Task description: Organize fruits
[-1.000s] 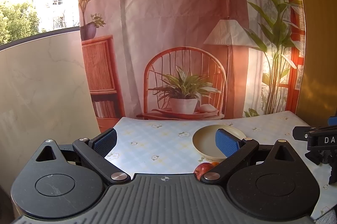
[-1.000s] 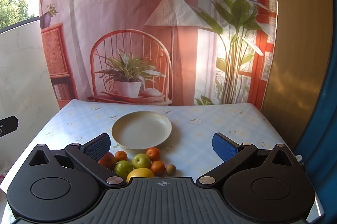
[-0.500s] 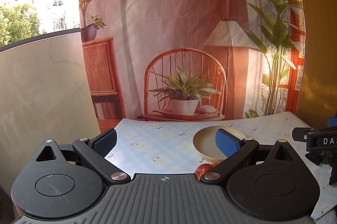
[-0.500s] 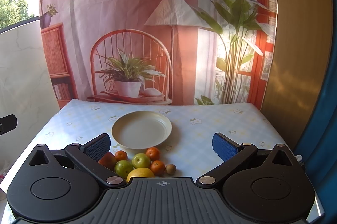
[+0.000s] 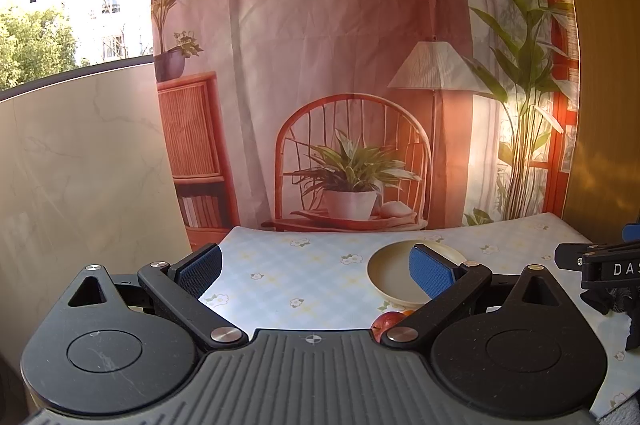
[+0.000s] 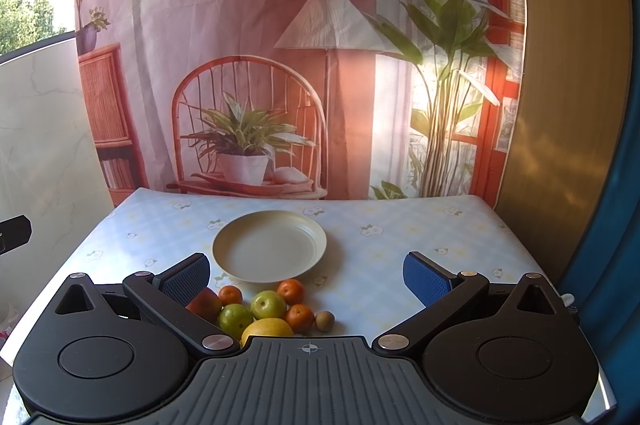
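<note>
My right gripper [image 6: 306, 275] and left gripper [image 5: 316, 267] hover with jaws spread wide, both empty. The fruits [image 6: 264, 309] cluster touching just near of the bare plate [image 6: 270, 245]. Risk: closing on one round piece may nudge its neighbours rolling toward the table [image 6: 400, 241] edge.

Table [image 6: 400, 221] under flowered cloth carries an empty plate [image 6: 269, 246]; fruits [image 6: 264, 309] cluster just beside its near rim.
</note>
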The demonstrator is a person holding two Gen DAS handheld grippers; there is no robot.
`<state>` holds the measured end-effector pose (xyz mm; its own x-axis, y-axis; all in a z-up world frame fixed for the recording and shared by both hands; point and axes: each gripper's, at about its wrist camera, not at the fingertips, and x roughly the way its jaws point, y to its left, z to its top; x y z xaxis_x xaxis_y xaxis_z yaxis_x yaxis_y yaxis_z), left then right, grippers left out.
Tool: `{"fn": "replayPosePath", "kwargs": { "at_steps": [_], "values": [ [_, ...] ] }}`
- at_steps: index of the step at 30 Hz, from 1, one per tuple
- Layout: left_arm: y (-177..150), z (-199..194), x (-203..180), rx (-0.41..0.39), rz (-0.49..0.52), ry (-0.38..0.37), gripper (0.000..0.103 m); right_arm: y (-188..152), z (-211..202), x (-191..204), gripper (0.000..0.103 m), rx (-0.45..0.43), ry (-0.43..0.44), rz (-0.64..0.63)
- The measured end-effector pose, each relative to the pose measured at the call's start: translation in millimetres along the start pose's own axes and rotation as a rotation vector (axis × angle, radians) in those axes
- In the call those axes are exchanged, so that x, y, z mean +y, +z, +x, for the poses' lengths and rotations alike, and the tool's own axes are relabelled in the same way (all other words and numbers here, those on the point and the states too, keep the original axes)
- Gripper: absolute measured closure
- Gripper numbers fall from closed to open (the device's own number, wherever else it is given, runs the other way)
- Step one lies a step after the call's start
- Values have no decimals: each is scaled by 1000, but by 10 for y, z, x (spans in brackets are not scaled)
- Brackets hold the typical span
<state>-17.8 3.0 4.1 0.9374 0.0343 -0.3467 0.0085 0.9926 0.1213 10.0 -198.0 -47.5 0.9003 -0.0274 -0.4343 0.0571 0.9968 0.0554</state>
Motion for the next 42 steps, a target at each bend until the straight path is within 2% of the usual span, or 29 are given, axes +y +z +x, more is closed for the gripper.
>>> {"fn": "replayPosePath", "kwargs": {
  "at_steps": [30,37,42],
  "values": [
    [24,4,35,-5,7,6,2,-16,44,-10,0,0,-8,2],
    [13,136,136,0,-41,13,0,-66,132,-43,0,-27,18,27],
    [-83,352,14,15,17,52,0,-175,352,-125,0,-49,49,39]
  ]
}}
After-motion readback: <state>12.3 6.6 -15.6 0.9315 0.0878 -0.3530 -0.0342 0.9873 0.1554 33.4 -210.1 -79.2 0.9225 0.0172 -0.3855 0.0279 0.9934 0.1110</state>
